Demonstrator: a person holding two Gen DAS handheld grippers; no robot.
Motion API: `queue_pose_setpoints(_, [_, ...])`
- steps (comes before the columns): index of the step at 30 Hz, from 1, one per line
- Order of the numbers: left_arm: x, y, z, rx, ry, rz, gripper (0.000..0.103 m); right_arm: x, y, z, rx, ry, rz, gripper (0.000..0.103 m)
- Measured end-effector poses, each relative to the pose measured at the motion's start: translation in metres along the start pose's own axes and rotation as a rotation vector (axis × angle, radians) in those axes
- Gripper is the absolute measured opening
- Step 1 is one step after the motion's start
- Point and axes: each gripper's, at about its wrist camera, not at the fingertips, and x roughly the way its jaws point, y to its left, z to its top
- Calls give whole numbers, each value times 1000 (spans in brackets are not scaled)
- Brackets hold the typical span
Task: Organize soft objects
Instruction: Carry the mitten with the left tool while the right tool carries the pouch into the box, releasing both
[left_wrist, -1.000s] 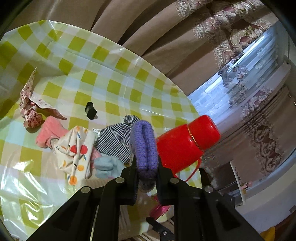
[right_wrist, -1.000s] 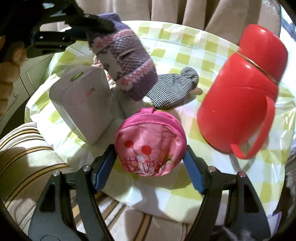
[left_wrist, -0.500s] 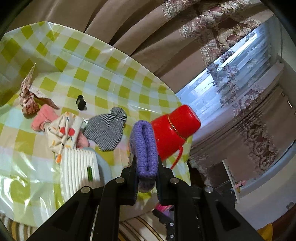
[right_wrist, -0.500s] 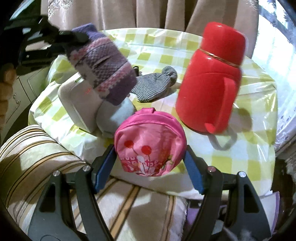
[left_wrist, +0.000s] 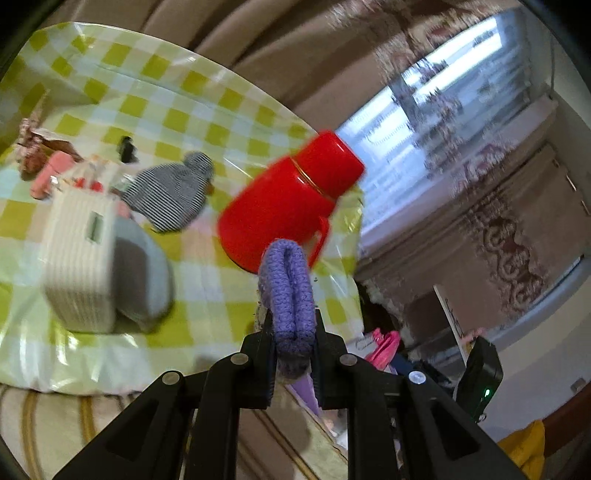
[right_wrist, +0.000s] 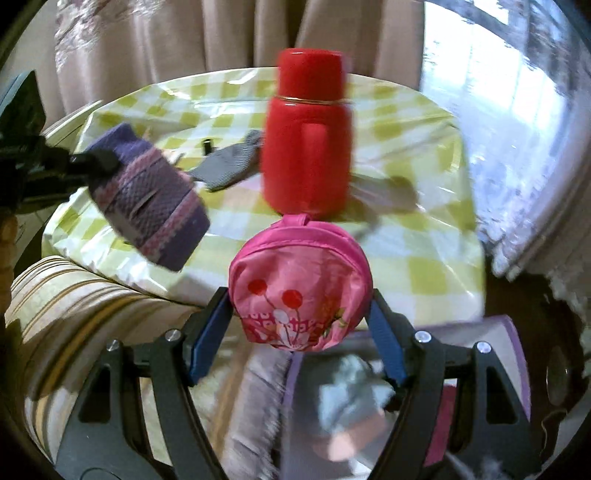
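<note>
A: Where are we with the soft things?

B: Carrying two off the counter (left_wrist: 229, 122). Our left claw (left_wrist: 293, 343) is clenched on the purple knitted mitten (left_wrist: 286, 291); our right claw (right_wrist: 301, 321) grasps the pink pouch (right_wrist: 299, 280) across its width, near the counter's near edge.

A: Next?

B: We judge both need a drop spot, perhaps the purple-rimmed box (right_wrist: 513, 369) below. The checked mitten (left_wrist: 170, 192) left of the red flask (left_wrist: 291, 199) remains.

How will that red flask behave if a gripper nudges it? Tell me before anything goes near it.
The red flask stands upright, tall on a narrow base, so a high nudge would probably tip it. Its shell looks hard and glossy, likely slippery to pads. On the slick plastic tablecloth it may slide first.
</note>
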Motion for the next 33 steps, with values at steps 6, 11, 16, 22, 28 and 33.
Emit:
queue_pose_setpoints(6, [31, -44, -25, 64, 62, -4, 16, -24, -41, -23, 70, 3, -94, 76])
queue_pose_setpoints(11, [60, -84, -53, 132, 141, -15, 16, -40, -69, -44, 127, 20, -155, 76])
queue_pose_setpoints(16, [88, -120, -83, 213, 236, -10, 16, -52, -92, -60, 174, 33, -202, 76])
queue_pose_setpoints(22, [117, -151, -121, 298, 360, -23, 16, -61, -115, -79, 221, 51, -236, 76])
queue_pose_setpoints(28, [138, -163, -146, 357, 466, -4, 39, -66, -134, -98, 270, 81, -271, 77])
queue_pose_setpoints(33, [137, -163, -147, 384, 451, 32, 61, -65, -147, -107, 317, 110, -295, 79])
